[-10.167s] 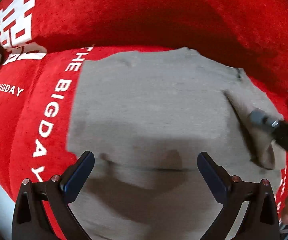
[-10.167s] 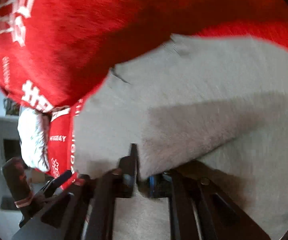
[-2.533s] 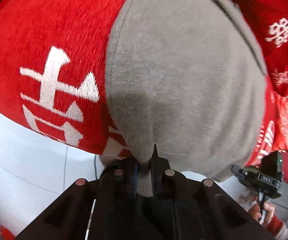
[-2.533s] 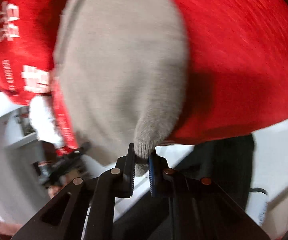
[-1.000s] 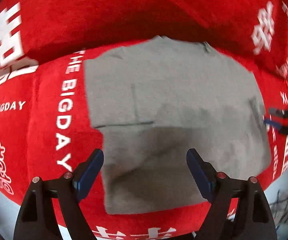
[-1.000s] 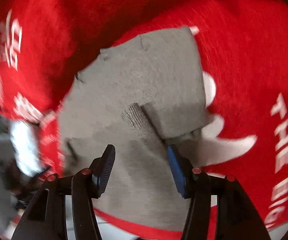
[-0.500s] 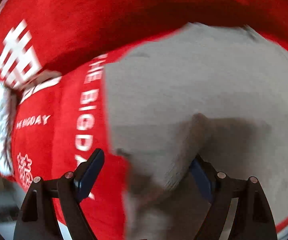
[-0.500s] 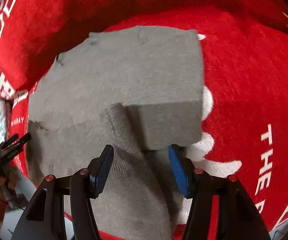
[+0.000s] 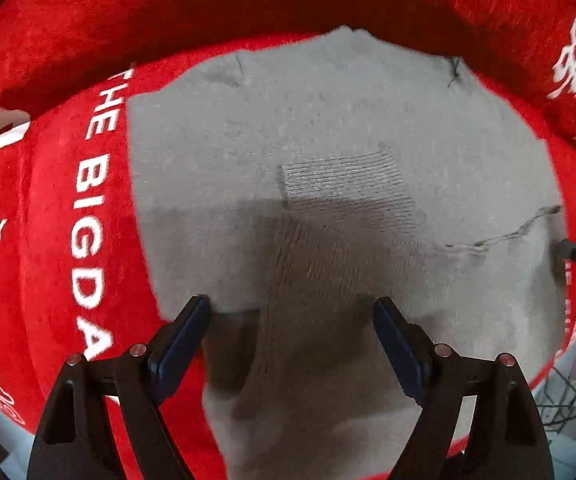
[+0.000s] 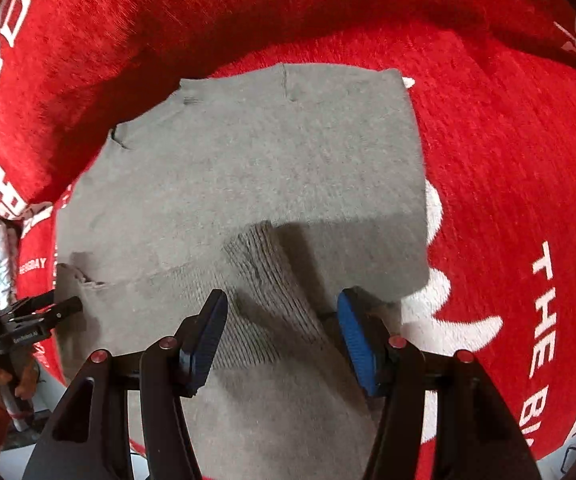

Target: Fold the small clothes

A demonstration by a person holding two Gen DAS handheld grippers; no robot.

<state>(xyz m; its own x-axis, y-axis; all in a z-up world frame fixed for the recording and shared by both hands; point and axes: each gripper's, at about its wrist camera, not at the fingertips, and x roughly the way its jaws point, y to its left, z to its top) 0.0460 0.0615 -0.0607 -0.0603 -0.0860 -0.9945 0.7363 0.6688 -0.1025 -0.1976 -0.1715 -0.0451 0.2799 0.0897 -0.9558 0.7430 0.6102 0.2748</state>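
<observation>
Grey sweater (image 9: pixel 327 120) flat on red cloth (image 9: pixel 48 240), sleeves folded in. Left tongs (image 9: pixel 288 340) spread wide, nothing pinched, over sleeve (image 9: pixel 307 300) at 6 o'clock. Right tongs (image 10: pixel 282 334) half-spread, empty, straddling ribbed cuff (image 10: pixel 260 264). Risk: pinching one layer only, so fold skews; knit may snag.

A small grey knitted sweater (image 9: pixel 327 120) lies flat in the middle of the frame, on a red cloth with white letters. It is partly folded. One sleeve with a ribbed cuff (image 9: pixel 343 178) lies across its middle. A loose thread sticks out at the right edge.
</observation>
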